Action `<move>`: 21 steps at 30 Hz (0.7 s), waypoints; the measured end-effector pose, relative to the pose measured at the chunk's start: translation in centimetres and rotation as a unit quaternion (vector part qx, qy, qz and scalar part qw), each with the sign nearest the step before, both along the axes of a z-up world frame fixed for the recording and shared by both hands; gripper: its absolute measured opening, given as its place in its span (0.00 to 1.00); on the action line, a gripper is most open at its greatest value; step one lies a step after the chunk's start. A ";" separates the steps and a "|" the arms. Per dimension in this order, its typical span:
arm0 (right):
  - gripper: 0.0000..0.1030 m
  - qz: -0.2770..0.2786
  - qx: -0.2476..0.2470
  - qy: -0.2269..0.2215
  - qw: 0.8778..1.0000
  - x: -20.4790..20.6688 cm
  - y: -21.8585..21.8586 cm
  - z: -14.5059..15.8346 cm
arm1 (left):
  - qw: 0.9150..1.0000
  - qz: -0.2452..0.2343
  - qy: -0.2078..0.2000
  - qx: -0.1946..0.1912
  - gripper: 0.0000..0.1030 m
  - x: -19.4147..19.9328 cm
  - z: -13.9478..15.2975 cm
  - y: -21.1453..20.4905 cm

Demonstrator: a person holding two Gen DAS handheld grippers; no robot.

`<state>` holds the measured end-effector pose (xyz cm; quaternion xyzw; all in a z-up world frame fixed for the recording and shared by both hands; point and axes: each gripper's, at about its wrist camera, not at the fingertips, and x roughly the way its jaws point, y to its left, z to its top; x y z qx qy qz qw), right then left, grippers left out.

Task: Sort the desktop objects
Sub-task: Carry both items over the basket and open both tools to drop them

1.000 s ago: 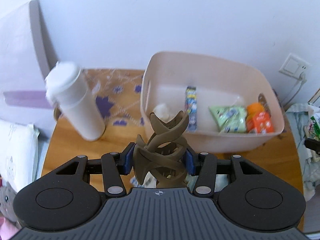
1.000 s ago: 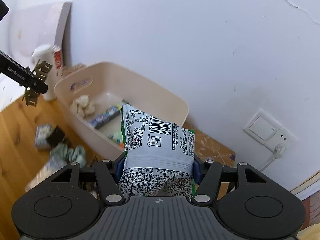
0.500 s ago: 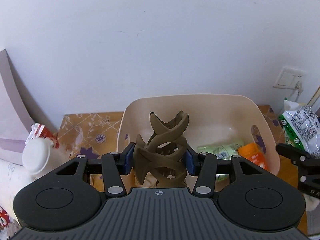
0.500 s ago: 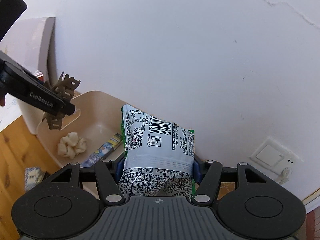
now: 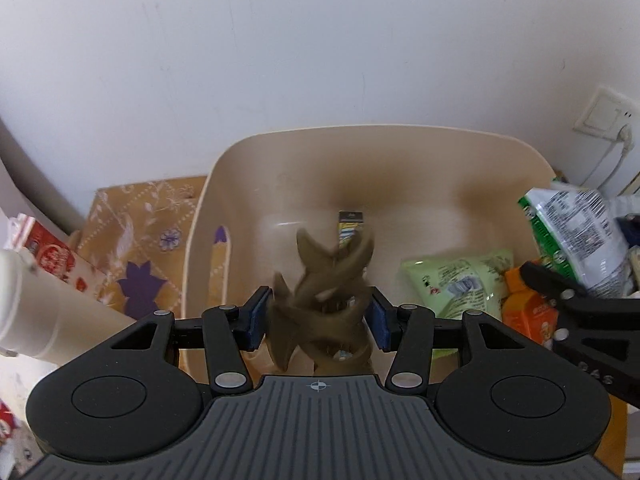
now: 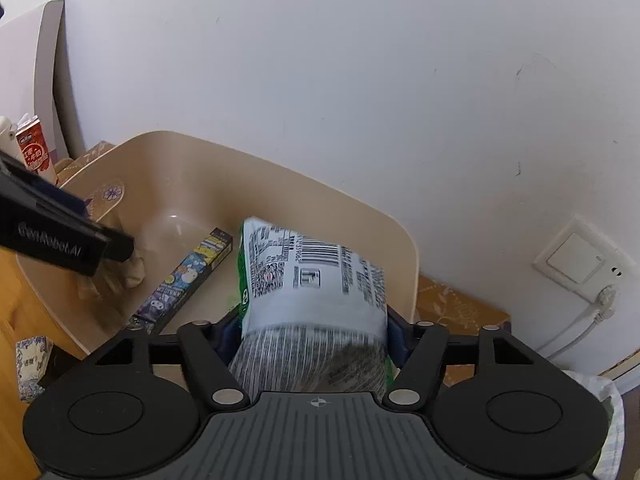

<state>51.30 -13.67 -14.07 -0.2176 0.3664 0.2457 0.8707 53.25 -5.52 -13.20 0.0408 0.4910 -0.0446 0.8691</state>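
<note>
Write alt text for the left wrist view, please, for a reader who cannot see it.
The left tool hangs over a beige plastic bin, with a blurred brown hair claw clip between its fingers. In the bin lie a light green snack packet and an orange packet. At right, the right tool carries a green-and-white bag.

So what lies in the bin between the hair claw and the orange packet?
In the left wrist view, a light green snack bag lies between the hair claw and orange packet.

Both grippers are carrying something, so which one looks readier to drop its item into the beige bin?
Probably the left gripper: its hair claw hangs over the beige bin interior, while the right gripper holds its snack bag nearer the rim.
</note>
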 end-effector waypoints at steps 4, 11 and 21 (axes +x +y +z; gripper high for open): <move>0.85 0.020 -0.006 -0.009 1.000 -0.6 -0.3 -0.1 | 1.000 0.014 -0.013 -0.007 0.78 0.1 0.2 0.8; 1.00 0.037 0.004 -0.036 0.999 -1.9 -1.0 1.1 | 1.000 -0.008 -0.010 0.003 0.79 -0.2 0.3 1.4; 1.00 0.017 0.057 -0.059 0.996 -6.7 -3.7 2.8 | 0.999 -0.046 -0.021 -0.012 0.79 -3.4 2.3 3.4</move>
